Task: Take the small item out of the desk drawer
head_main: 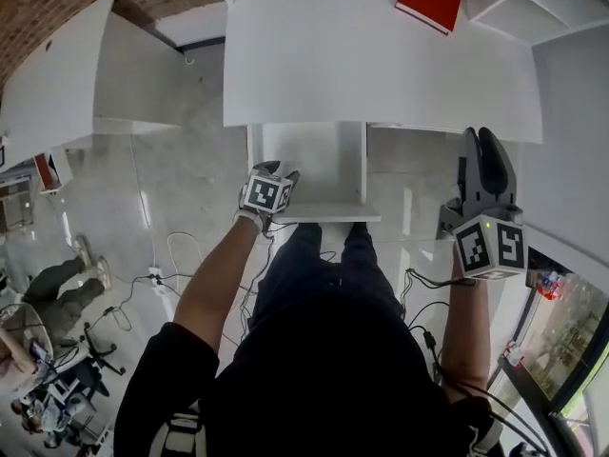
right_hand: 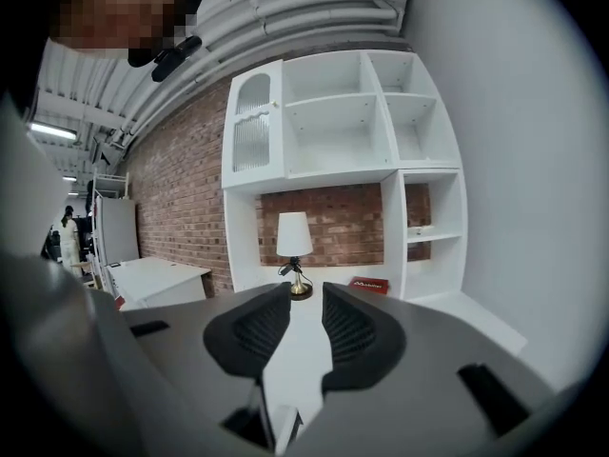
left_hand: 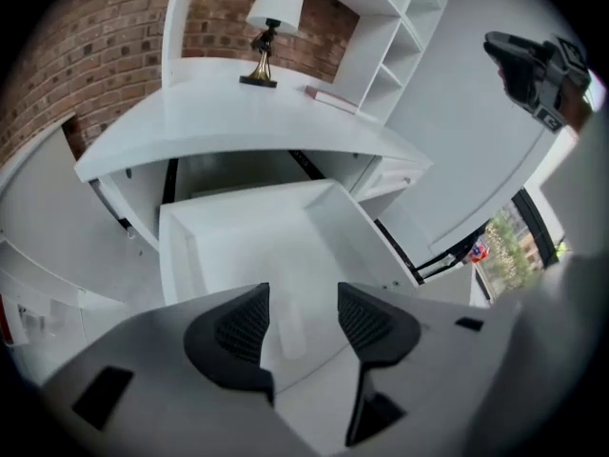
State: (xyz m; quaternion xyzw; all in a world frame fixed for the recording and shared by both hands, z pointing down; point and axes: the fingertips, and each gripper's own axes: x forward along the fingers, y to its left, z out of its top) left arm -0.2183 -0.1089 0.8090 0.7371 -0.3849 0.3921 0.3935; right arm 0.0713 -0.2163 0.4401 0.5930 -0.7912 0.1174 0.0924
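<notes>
The left gripper (left_hand: 303,298) is released: its two ribbed black pads (left_hand: 243,324) stand clearly apart and press on nothing. It hangs over the front end of the open drawer (left_hand: 238,246), tilted down into it, and touches neither the drawer's floor nor its walls as far as its own view shows. In the head view it sits at the drawer's front-left corner.

Seen through the gap between those pads, a small pale oblong (left_hand: 290,329) lies flat on the drawer's floor, near the drawer's front edge and closer to its left wall than its right. It is white on white and faint, so it is probably the small item, but what kind of thing it is cannot be told. It lies below the jaws, apart from both pads.

The right gripper (right_hand: 304,298) is also released, its pads apart with a narrower gap and only air between them. It is held up to the right of the drawer, well apart from it and level with the desk (head_main: 381,65), pointing across the desktop toward the back wall. Past its jaws stand a table lamp (right_hand: 293,246) with a white shade and, to the lamp's right, a red book (right_hand: 369,285) lying flat on the desktop, both well behind the drawer. A white shelf unit (right_hand: 352,122) rises above them against the brick wall.
</notes>
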